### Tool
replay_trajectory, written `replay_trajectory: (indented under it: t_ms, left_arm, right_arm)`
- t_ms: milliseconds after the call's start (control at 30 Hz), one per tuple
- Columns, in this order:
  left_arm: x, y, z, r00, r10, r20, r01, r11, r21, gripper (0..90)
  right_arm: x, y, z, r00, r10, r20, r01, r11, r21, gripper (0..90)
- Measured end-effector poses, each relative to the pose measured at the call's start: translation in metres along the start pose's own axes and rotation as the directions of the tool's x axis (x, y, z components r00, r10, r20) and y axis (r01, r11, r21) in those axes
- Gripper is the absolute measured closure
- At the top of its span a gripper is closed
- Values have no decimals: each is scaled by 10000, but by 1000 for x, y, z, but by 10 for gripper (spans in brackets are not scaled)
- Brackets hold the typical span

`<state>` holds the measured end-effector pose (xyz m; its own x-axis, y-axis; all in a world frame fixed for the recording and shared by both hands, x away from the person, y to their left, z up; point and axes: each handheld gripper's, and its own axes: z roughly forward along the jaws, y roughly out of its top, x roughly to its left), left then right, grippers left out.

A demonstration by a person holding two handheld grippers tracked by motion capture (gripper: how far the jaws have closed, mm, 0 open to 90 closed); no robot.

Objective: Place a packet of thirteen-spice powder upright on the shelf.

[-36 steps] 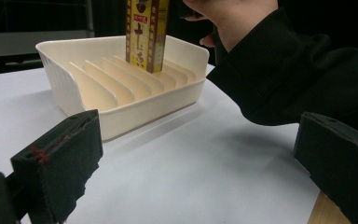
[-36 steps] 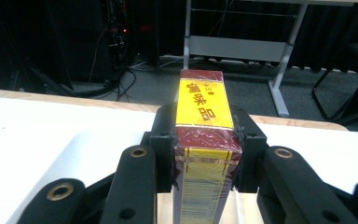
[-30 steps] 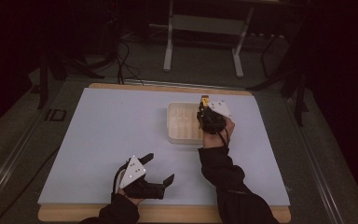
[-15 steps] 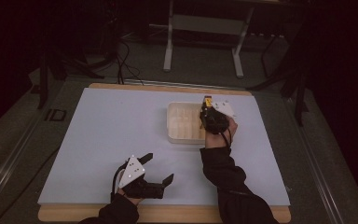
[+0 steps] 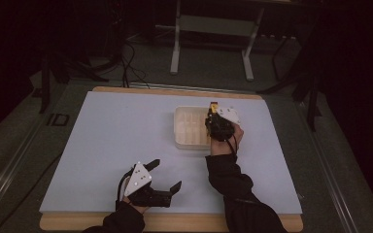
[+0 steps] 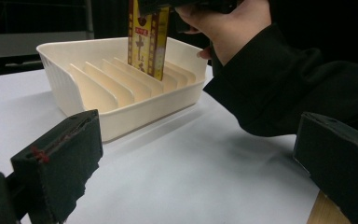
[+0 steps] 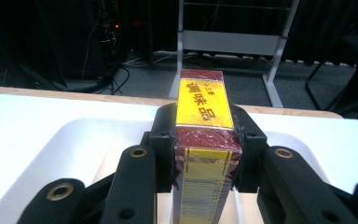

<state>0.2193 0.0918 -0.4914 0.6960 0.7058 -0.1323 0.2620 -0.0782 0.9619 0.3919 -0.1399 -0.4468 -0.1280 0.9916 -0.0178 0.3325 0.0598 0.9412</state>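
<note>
1. Big pale mat [image 5: 111, 145] covers the wooden table [image 5: 175, 224], and that's our stage, dark floor all round it.
2. Cream slotted tray [image 5: 187, 131] sits toward two o'clock from the mat's middle; the left gripper view shows its row of upright dividers [image 6: 98, 88] clearly.
3. Person's right sleeve [image 5: 233, 189] runs up from five o'clock toward the tray, hand [image 5: 226, 138] at the tray's three o'clock edge.
4. Right gripper [image 5: 215, 121] is over the tray's right end, jaws clamped tight on both flat sides of the box, pointing it downward.
5. Left gripper [image 5: 167, 174] rests low on the mat near seven o'clock, jaws spread wide, nothing between them.
6. Yellow-and-maroon box [image 7: 204, 140], narrow and upright: its lower end dips among the dividers at the tray's far end [image 6: 149, 42]. Whether it touches the tray floor, I cannot tell.
</note>
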Motion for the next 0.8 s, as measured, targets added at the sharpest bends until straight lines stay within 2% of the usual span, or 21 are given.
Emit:
replay_trajectory:
  t_ms: [233, 433, 800]
  left_arm:
    - [0, 0, 0, 10000, -46, 30, 46, 10000, -35, 21]
    - [0, 0, 0, 10000, -47, 29, 47, 10000, -2, 21]
    - [0, -1, 2, 10000, -87, 48, 87, 10000, 16, 21]
  right_arm:
    - [4, -4, 8, 9998, -40, 181, 39, 10000, 56, 674]
    - [3, -10, 16, 9996, 150, 251, -155, 9996, 222, 673]
    - [3, -24, 17, 9997, 162, 181, -171, 9983, 552, 673]
